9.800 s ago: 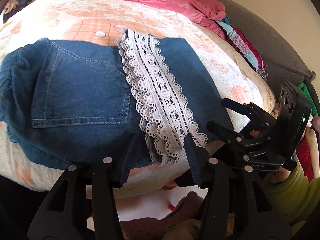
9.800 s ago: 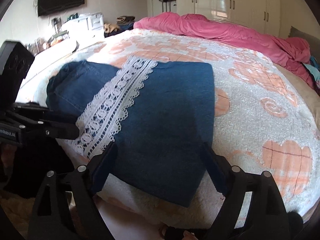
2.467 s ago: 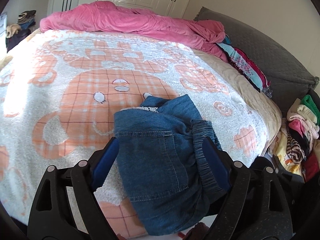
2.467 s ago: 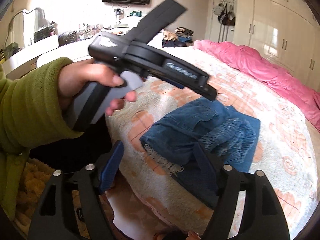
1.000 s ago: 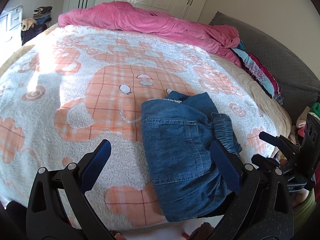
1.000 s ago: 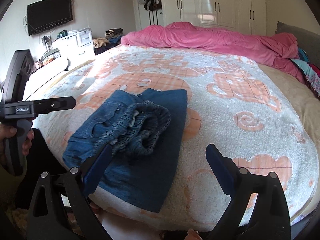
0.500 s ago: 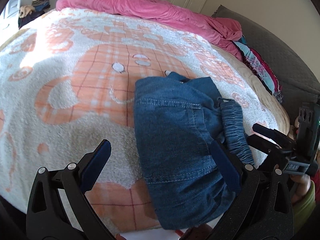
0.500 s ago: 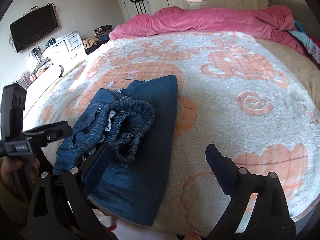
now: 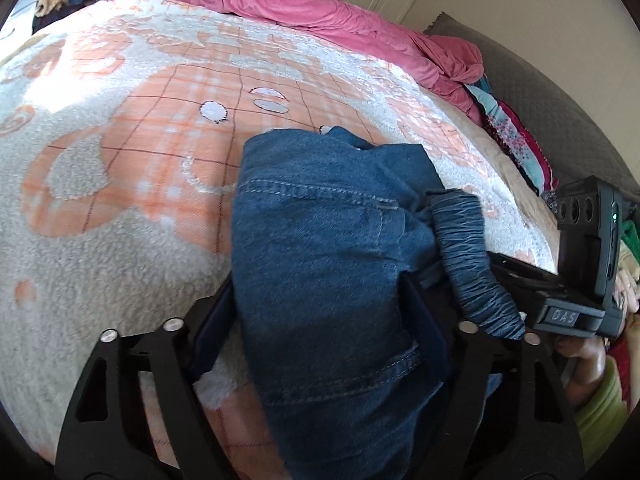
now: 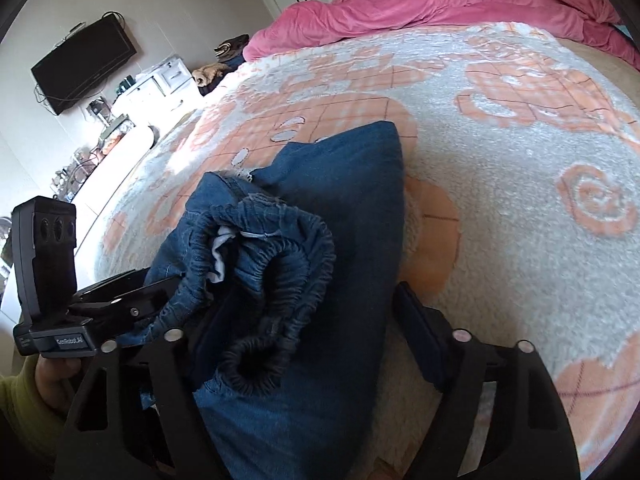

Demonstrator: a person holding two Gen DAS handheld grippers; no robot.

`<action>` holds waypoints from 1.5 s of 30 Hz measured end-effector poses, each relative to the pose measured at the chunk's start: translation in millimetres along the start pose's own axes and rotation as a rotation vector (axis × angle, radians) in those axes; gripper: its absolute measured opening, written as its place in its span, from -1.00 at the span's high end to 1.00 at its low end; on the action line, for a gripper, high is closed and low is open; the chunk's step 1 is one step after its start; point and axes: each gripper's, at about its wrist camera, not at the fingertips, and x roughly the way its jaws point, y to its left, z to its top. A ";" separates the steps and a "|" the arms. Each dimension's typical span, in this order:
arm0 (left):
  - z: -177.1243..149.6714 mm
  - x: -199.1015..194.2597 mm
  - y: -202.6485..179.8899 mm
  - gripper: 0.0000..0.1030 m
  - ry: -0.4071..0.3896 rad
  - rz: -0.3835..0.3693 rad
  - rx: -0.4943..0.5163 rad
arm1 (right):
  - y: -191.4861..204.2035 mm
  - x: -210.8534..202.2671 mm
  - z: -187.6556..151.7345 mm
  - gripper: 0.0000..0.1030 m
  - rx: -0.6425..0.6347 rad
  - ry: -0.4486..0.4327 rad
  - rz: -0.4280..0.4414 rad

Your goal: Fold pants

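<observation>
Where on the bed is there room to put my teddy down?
The fluffy blanket is bare between the jeans and the pink duvet, and also left of the jeans in the left wrist view. The near edge is crowded: the jeans lie there, with the left gripper and right gripper around them.

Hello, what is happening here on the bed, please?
A person is folding denim pants on a bed with a peach and white blanket. They hold a two-finger gripper in each hand. The pants are already a small, thick bundle at the bed's near edge, the gathered waistband bunched on top. The left gripper and the right gripper each straddle the bundle, and their fingers have just been closing on it.
</observation>
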 end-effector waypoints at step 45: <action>89.4 27.7 29.9 0.22 -0.086 0.100 0.022 | 30.7 58.0 89.2 0.46 -0.147 -0.102 -0.107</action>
